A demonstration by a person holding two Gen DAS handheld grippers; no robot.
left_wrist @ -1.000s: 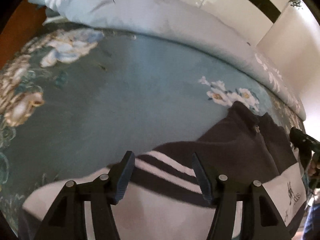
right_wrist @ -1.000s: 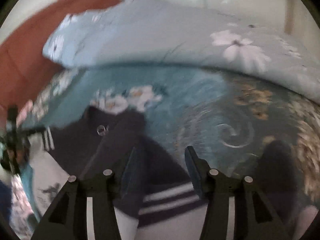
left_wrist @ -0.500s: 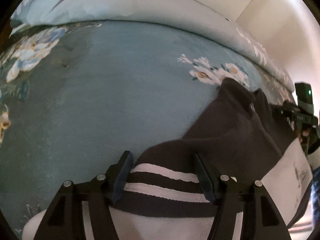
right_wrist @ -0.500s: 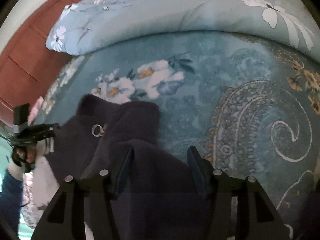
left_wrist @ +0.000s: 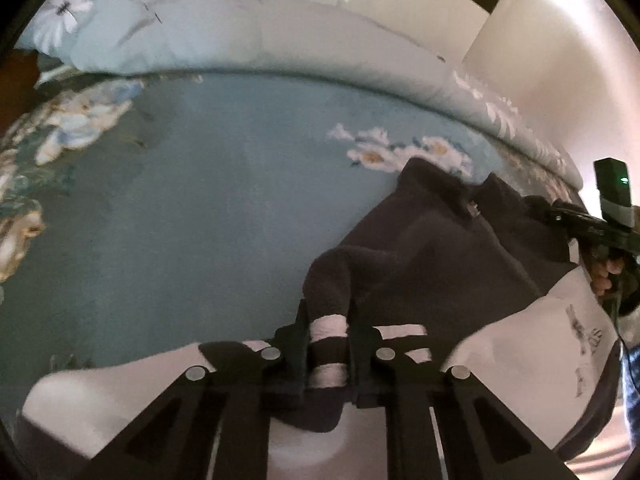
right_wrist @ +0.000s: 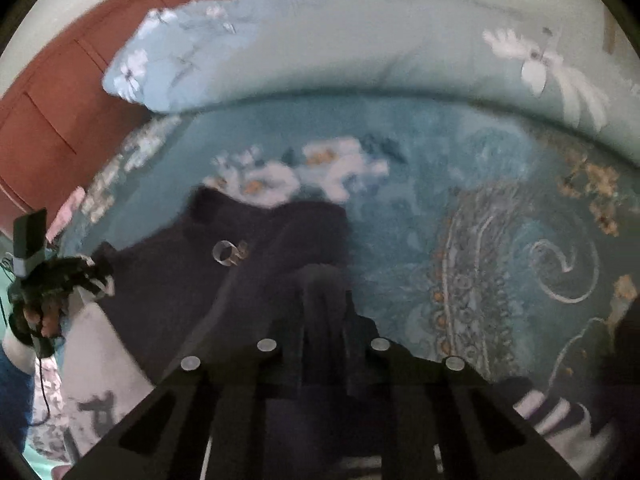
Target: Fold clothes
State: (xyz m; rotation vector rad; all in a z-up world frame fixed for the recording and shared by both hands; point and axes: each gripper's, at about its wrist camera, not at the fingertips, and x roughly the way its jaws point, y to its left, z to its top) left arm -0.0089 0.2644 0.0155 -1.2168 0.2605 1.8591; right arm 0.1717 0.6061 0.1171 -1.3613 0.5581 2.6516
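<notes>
- Our left gripper (left_wrist: 328, 336) has its jaws pinched on the striped sleeve (left_wrist: 326, 330) of the jacket (left_wrist: 432, 248).
- Our right gripper (right_wrist: 326, 312) has its jaws closed on a dark fold of the jacket (right_wrist: 168, 280) near the collar.
- The jacket lies spread on the bed (left_wrist: 200, 200), its white lower part toward us and its zipper ring (right_wrist: 224, 252) facing up.
- A duvet (right_wrist: 360, 40) is bunched along the bed's far side.
</notes>
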